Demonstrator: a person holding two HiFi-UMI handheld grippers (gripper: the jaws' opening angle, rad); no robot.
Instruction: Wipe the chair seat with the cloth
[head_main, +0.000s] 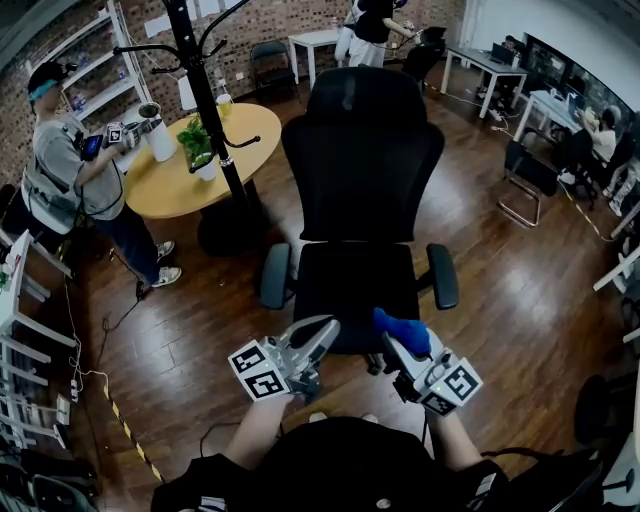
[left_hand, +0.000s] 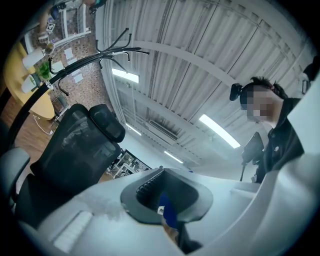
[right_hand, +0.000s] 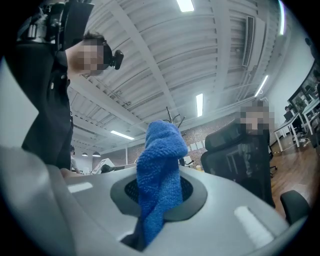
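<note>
A black office chair stands in front of me in the head view, its seat (head_main: 350, 285) below the tall backrest (head_main: 360, 160). My right gripper (head_main: 403, 345) hovers at the seat's front edge, shut on a blue cloth (head_main: 402, 331). In the right gripper view the cloth (right_hand: 159, 165) sticks up from between the closed jaws of the right gripper (right_hand: 160, 197). My left gripper (head_main: 318, 342) is beside it over the same front edge, jaws together. In the left gripper view the left gripper (left_hand: 165, 200) shows a small blue bit in its slit; what it is I cannot tell. The chair (left_hand: 75, 150) appears there at the left.
A black coat stand (head_main: 210, 90) and a round yellow table (head_main: 190, 165) are behind the chair to the left, with a person (head_main: 75, 170) beside them. White shelves (head_main: 20, 330) line the left side. A folding chair (head_main: 525, 180) and desks stand at the right. Cables lie on the wooden floor.
</note>
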